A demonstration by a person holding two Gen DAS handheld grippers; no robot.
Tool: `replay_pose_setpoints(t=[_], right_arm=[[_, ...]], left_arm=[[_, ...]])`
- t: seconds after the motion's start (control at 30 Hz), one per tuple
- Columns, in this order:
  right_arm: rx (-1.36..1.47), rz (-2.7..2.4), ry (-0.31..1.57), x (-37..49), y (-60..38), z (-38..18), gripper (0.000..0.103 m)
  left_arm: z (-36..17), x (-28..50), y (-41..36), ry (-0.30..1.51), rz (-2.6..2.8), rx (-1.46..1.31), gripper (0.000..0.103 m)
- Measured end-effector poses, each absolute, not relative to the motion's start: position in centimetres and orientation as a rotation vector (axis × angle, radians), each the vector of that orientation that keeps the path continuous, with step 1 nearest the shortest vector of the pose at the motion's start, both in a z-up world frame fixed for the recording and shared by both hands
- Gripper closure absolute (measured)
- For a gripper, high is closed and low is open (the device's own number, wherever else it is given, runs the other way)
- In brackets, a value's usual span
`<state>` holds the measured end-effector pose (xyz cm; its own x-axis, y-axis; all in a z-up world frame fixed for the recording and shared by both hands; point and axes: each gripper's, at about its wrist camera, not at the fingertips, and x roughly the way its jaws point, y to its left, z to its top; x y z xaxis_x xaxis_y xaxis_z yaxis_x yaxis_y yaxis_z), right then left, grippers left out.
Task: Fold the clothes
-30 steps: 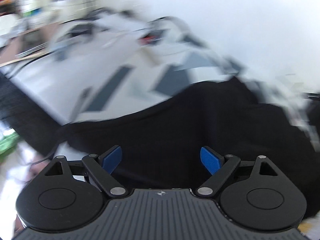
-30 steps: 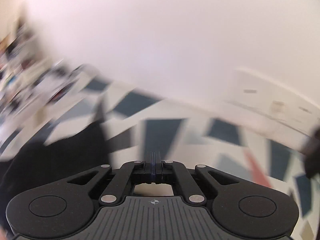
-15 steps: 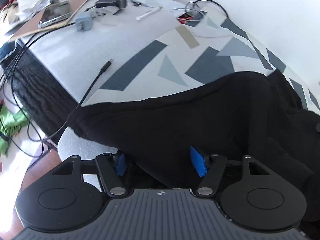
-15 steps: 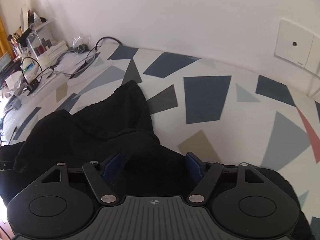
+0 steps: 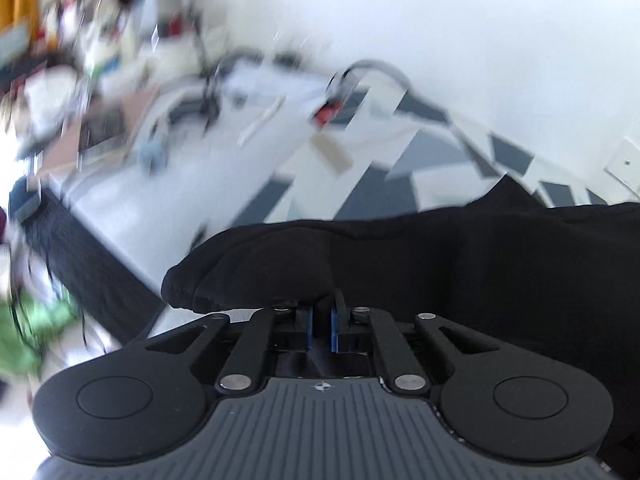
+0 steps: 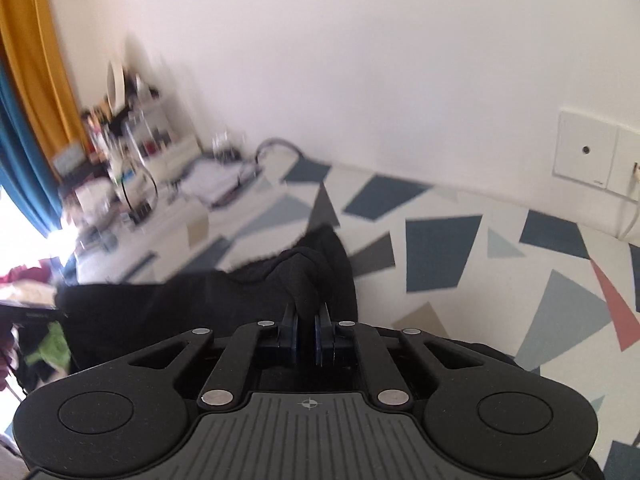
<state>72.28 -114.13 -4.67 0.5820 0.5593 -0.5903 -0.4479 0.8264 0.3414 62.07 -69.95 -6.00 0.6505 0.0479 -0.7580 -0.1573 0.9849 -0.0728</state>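
**Both of your grippers are clamped on the black garment**

The black garment (image 5: 460, 264) lies on the patterned cover (image 6: 444, 248), a white sheet printed with blue, grey and pink angular shapes, and it stretches across between your two tools. In the left wrist view its near edge rises in a rounded fold just ahead of the fingers, and the cloth runs off to the right of the picture. In the right wrist view a bunched ridge of the same garment (image 6: 312, 276) stands up directly in front of the fingers, with the rest spreading left toward the bed's edge.

Your left gripper (image 5: 321, 326) has its jaws nearly together, and dark fabric sits pinched between the blue pads (image 5: 307, 328). Your right gripper (image 6: 306, 338) is likewise almost fully closed, and a fold of the garment is caught between its pads (image 6: 294, 336).

Beyond the garment, the cover reaches up to a white wall (image 6: 320, 60). A wall plate (image 6: 586, 154) sits on that wall at the right of the right wrist view, with a white cable (image 6: 634, 204) hanging beside it. At the far end of the bed there is a clutter of cables and small items (image 5: 208, 92), too blurred to tell apart. An orange curtain (image 6: 32, 52) and a blue curtain (image 6: 20, 152) hang at the left edge of the right wrist view.
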Motion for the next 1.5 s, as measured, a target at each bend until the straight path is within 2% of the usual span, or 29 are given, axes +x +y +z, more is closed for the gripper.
replay_pose_setpoints(t=[0.23,0.47,0.6,0.83,1.0,1.03,1.07,1.13,1.2,1.23,1.3,1.5], right_arm=[[0.384,0.525,0.597,71.1,-117.5,-2.8,0.097],[0.74,0.323,0.403,73.7,-124.0,-2.4,0.097],[0.888,0.112,0.317,75.0,-127.0,-3.9,0.097],[0.869,-0.136,0.343,78.3,-128.5,-6.3,0.097],[0.746,-0.173,0.424,80.6,-126.5,-8.6,0.095],[0.719,-0.183,0.454,81.0,-126.1,-8.9,0.088],[0.7,-0.201,0.482,81.4,-125.7,-9.2,0.068],[0.693,-0.215,0.546,81.3,-125.3,-9.6,0.045],[0.703,-0.207,0.547,80.6,-125.1,-9.6,0.045],[0.692,-0.192,0.552,80.2,-124.9,-9.3,0.044],[0.648,-0.155,0.557,79.1,-124.2,-8.4,0.038],[0.427,-0.05,0.571,75.7,-120.4,-5.4,0.006]], left_arm=[[-0.8,65.1,-73.0,0.718,-0.001,-0.117,0.095],[6.1,73.0,-76.5,0.511,-0.138,-0.116,0.095],[8.3,78.2,-79.6,0.388,-0.152,-0.053,0.095],[3.7,88.5,-83.7,0.43,-0.129,0.034,0.095],[-3.6,93.8,-86.5,0.625,-0.139,0.164,0.092],[-5.2,94.7,-87.0,0.686,-0.14,0.19,0.091],[-6.6,95.4,-87.4,0.741,-0.144,0.211,0.087],[-8.4,95.3,-87.3,0.803,-0.166,0.22,0.073],[-8.9,94.3,-86.1,0.802,-0.177,0.184,0.033],[-9.0,93.5,-85.3,0.799,-0.187,0.153,0.027],[-8.9,92.0,-83.3,0.805,-0.217,0.076,0.026],[-9.8,85.4,-77.3,0.858,-0.131,-0.112,0.025]])
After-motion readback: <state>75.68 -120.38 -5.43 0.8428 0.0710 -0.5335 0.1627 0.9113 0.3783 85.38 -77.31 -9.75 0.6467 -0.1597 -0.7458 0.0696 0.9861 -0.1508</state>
